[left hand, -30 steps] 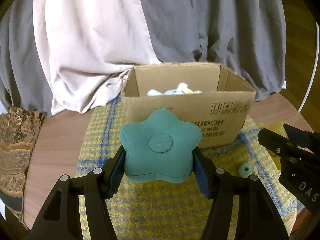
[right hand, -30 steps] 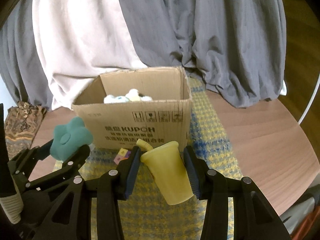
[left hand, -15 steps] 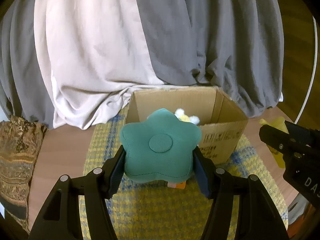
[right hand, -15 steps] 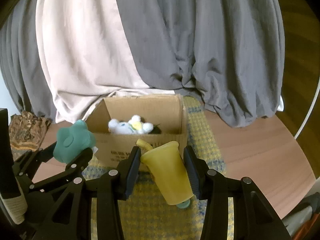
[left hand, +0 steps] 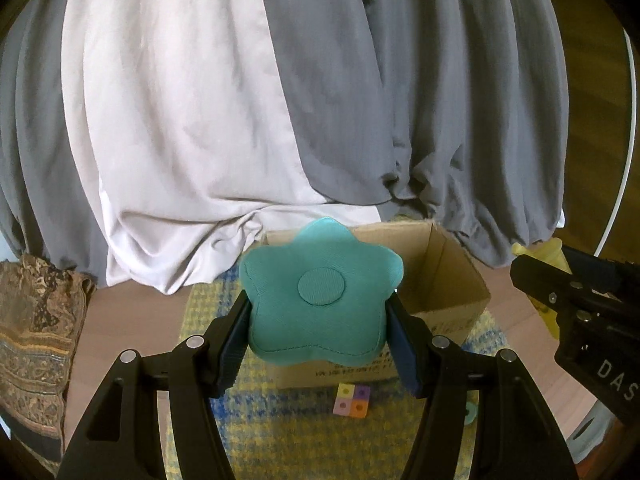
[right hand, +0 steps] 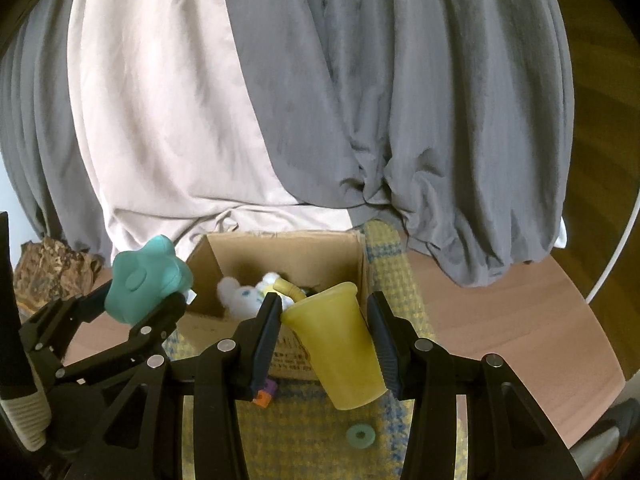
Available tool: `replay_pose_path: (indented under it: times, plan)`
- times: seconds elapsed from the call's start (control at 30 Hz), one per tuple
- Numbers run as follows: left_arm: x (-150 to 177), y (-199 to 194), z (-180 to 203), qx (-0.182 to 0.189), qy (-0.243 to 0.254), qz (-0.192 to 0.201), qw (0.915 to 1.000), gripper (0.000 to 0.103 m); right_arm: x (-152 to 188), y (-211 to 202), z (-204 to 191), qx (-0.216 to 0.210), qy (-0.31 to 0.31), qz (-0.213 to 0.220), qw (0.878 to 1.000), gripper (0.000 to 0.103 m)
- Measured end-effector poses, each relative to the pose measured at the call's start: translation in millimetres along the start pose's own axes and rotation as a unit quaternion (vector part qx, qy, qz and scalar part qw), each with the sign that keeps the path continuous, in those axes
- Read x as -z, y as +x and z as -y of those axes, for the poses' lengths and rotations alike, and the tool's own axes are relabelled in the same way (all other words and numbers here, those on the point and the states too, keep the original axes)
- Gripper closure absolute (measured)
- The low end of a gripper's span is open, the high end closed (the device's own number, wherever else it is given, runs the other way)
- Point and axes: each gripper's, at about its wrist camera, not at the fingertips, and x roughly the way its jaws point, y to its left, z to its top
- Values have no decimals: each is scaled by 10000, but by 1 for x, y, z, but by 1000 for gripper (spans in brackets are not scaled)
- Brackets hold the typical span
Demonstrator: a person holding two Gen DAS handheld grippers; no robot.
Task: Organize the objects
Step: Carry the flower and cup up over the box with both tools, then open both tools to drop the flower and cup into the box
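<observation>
My left gripper [left hand: 320, 320] is shut on a teal star-shaped cushion [left hand: 320, 292] and holds it in the air in front of the open cardboard box [left hand: 444, 280]. It also shows in the right wrist view [right hand: 142, 280], left of the box [right hand: 332, 248]. My right gripper [right hand: 324, 332] is shut on a tilted yellow cup with a straw [right hand: 336, 344], held above the box's near edge. A white plush toy [right hand: 240, 296] lies inside the box.
The box stands on a yellow-and-blue woven mat [left hand: 280, 432] on a round wooden table [right hand: 500, 320]. A small multicoloured cube [left hand: 351, 400] and a green ring [right hand: 361, 436] lie on the mat. Grey and white drapes [left hand: 280, 100] hang behind. A patterned cloth [left hand: 32, 340] lies at left.
Both grippers have risen with their loads and moved toward the box, which now sits lower in both views. The box's inside now shows in the right wrist view.
</observation>
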Motion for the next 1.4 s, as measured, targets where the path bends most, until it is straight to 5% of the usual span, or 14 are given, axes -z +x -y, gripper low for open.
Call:
replay_pose_path:
  times: [0.83, 1.2, 1.3, 1.37, 1.4]
  plan:
    - [-52, 52, -15, 101, -73, -198, 9997, 41, -55, 57, -6, 5, 18, -354, 9994, 58]
    - [-48, 87, -22, 70, -102, -539, 9985, 35, -60, 87, -9, 32, 59, -538, 9985, 58]
    - [-45, 88, -23, -3, -107, -551, 9984, 29, -59, 91, -7, 67, 105, -555, 9984, 40]
    - [-43, 88, -23, -75, -96, -562, 9983, 16, -57, 89, -4, 89, 164, -498, 9986, 17]
    - [-43, 89, -23, -104, -96, -567, 9983, 8, -57, 88, -2, 88, 183, -473, 9987, 16]
